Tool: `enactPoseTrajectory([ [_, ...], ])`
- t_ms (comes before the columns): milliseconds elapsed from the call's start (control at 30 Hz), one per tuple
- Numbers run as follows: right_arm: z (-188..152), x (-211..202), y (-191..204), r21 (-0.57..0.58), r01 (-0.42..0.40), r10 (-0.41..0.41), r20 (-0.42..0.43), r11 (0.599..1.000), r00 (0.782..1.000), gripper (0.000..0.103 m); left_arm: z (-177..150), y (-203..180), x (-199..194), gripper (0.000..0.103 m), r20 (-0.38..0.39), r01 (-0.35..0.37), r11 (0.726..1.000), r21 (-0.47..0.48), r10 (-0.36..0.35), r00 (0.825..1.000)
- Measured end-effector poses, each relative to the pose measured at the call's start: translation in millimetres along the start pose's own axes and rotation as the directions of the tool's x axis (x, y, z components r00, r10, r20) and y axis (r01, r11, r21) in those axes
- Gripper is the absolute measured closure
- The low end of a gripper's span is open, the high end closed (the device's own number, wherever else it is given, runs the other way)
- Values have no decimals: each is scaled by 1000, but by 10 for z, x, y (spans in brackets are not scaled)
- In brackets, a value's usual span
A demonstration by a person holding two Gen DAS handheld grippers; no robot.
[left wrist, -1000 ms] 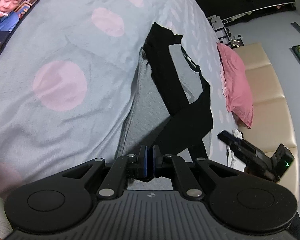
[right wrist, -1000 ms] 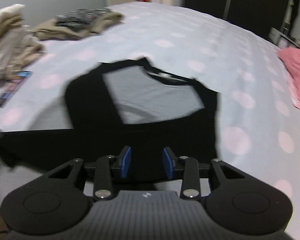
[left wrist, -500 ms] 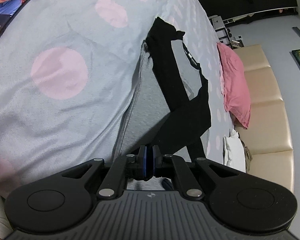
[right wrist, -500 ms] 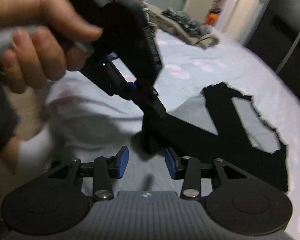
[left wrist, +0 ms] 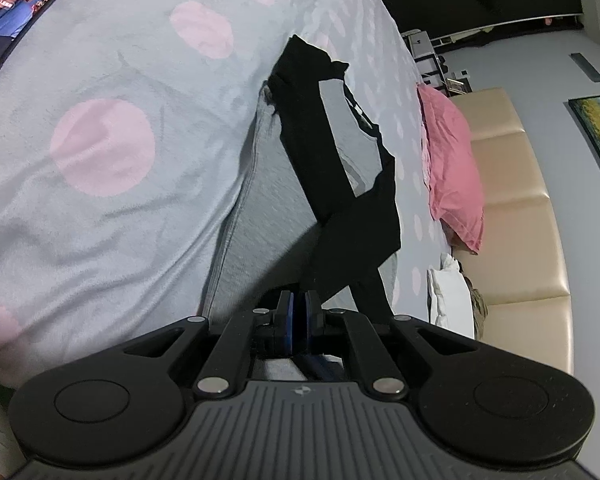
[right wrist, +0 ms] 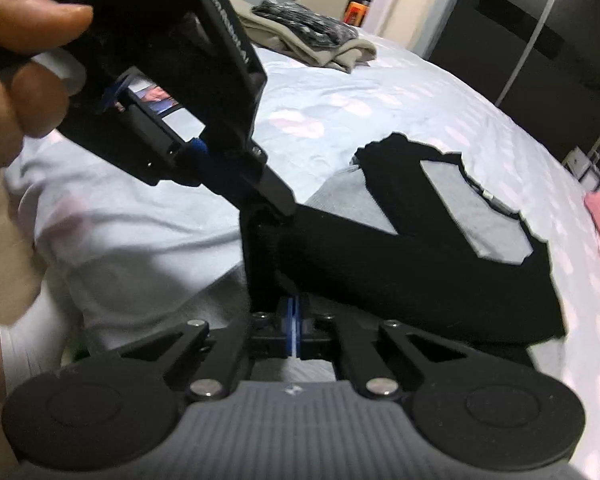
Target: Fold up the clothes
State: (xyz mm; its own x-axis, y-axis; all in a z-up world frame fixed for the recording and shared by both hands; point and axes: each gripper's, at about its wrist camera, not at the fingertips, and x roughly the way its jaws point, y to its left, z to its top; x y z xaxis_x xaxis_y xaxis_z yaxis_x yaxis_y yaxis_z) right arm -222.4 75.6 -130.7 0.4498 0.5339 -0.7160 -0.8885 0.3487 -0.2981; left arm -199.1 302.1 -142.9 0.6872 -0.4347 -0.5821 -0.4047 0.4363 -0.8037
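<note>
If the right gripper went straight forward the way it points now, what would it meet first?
The right gripper is shut on the black sleeve; straight on lies more of that sleeve, then probably the bed. Depth is unclear.

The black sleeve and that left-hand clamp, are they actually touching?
Touching. The right wrist view shows the left gripper pinching the end of the black sleeve, which bunches at its tip.
</note>
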Motion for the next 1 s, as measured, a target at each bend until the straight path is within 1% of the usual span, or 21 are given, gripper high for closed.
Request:
enactPoseTrajectory([
  [33,14,-48,-5,-28,0,0,-1,1000,1000,101,-7,5,-8,100,-2,0,1000,0,0,1000],
  [133,51,-188,62,-165,11,-14,-18,986,1000,101,-33,66,6,100,-15,-12,1000,-10,12,1000],
  [200,57,-253,137,-265,15,-24,-32,964,999,101,-69,123,52,100,-38,-30,999,-16,30,999],
  [267,49,-234,200,-336,-6,-16,-64,942,998,101,-111,171,114,100,-63,-65,998,-6,64,996],
  [367,-16,-159,290,-369,-60,29,-90,927,996,101,-127,191,116,98,-63,-135,991,20,136,989],
  [433,-88,-67,359,-379,-102,57,-129,920,990,99,-130,194,99,98,-55,-186,982,39,188,981],
  [500,-158,-11,413,-389,-138,75,-172,911,982,97,-132,197,83,92,-46,-236,970,58,239,970],
  [533,-172,-29,410,-379,-154,90,-182,913,979,97,-133,182,68,85,-36,-257,964,72,260,965],
  [600,-174,-84,361,-336,-180,122,-186,925,975,94,-137,85,16,84,4,-279,952,123,281,960],
  [667,-141,-133,251,-268,-168,128,-159,949,979,87,-141,-12,-36,84,46,-302,938,172,299,953],
  [700,-124,-139,180,-231,-151,121,-139,961,983,85,-147,-62,-57,84,63,-301,933,196,294,954],
  [800,-104,-129,24,-128,-101,90,-85,987,992,84,-206,-210,-64,84,80,-215,938,272,201,976],
  [833,-110,-89,-16,-92,-100,94,-68,991,993,84,-232,-243,-41,84,80,-197,936,291,181,980],
  [867,-140,-35,-61,-44,-111,109,-43,993,993,83,-255,-264,-16,84,82,-187,933,309,169,982],
  [933,-216,78,-123,41,-139,140,-8,989,990,82,-293,-258,43,84,97,-201,920,336,178,979],
  [1000,-283,163,-133,98,-188,193,-42,977,980,79,-331,-252,101,84,112,-215,907,363,186,976],
])
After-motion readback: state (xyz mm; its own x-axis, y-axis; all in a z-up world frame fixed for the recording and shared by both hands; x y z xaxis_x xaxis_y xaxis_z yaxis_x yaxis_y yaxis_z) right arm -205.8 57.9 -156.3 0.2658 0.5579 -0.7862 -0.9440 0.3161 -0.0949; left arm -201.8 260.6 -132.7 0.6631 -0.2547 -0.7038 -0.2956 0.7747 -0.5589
